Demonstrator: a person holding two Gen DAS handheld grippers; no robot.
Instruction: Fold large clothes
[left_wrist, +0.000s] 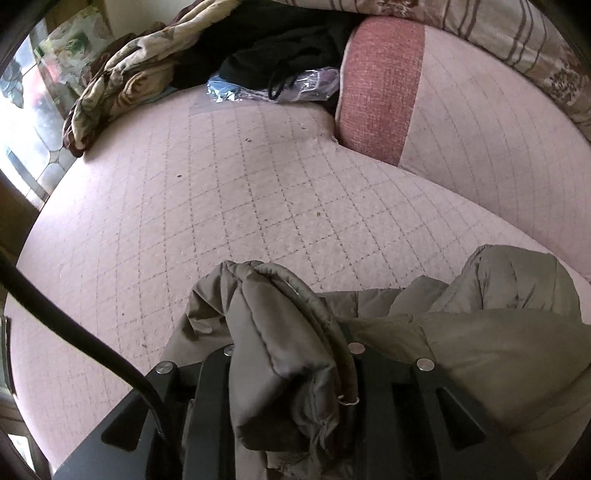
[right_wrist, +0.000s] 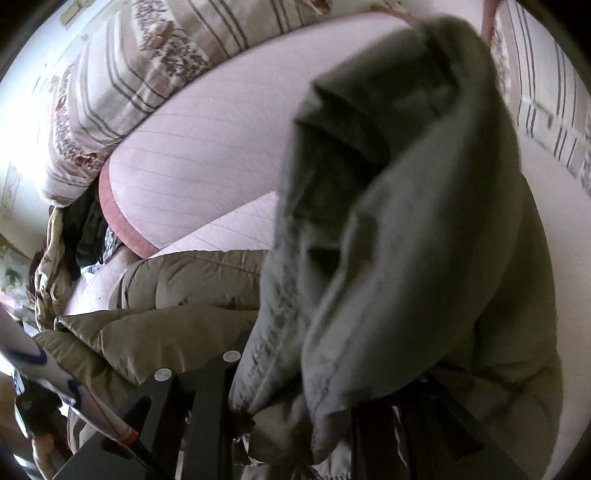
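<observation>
Left wrist view: my left gripper (left_wrist: 291, 398) is clamped on a padded edge of the olive jacket (left_wrist: 480, 350), carrying it over the pink bed cover (left_wrist: 240, 206). Right wrist view: my right gripper (right_wrist: 295, 417) pinches another bunched edge, blurred; only here the striped pillow (right_wrist: 122, 74) shows fully.

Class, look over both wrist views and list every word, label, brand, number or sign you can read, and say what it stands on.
None: no text can be read in either view.
Olive-green padded jacket: no label or brand shows.
Clear plastic bag on the pink quilted bed cover: blue patches inside, too blurred to read.
White sleeve with blue marks: a pattern, not letters.
</observation>
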